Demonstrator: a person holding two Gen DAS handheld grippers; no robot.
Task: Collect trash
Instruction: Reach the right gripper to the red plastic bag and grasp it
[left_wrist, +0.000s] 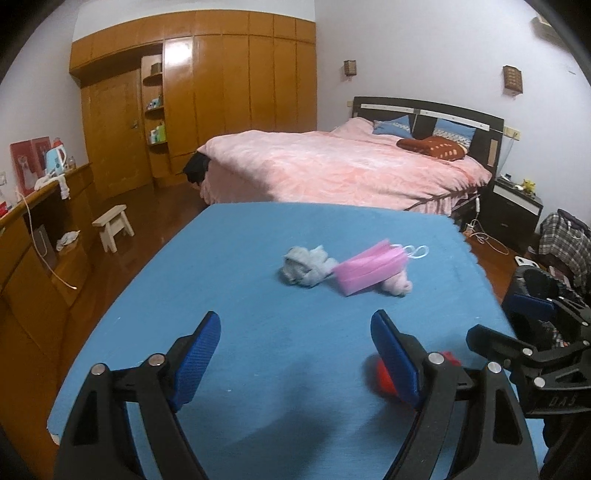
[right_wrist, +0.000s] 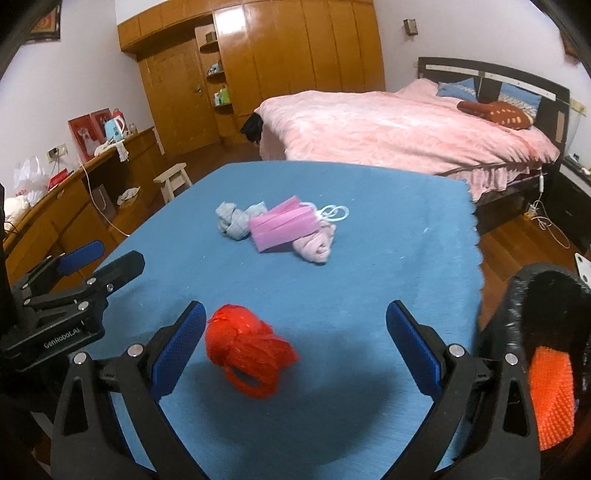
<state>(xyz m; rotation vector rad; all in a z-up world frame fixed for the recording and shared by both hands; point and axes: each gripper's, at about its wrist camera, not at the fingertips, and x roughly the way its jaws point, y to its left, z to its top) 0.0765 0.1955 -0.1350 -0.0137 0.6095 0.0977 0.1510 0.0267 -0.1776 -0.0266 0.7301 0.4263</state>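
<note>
A blue-covered table (left_wrist: 240, 236) holds the trash. A crumpled grey wad (left_wrist: 304, 269), a pink face mask (left_wrist: 369, 271) and a pink wad (left_wrist: 397, 284) lie together at its middle. My left gripper (left_wrist: 295, 316) hovers open short of them, with nothing between its fingers. A crumpled red plastic bag (right_wrist: 247, 354) lies between the wide-apart fingers of my right gripper (right_wrist: 295, 308), close to the left pad; the pads do not press it. In the left wrist view the red bag (left_wrist: 378, 376) is mostly hidden behind a finger. Each gripper shows in the other's view, the right gripper (left_wrist: 513, 321) and the left gripper (right_wrist: 118, 254).
A black bin (right_wrist: 517, 295) with an orange item (right_wrist: 550, 391) inside stands off the table's right edge. Beyond the table is a pink bed (left_wrist: 332, 166), a wooden wardrobe (left_wrist: 221, 92), a small stool (left_wrist: 112, 225) and a sideboard (left_wrist: 33, 236) on the left.
</note>
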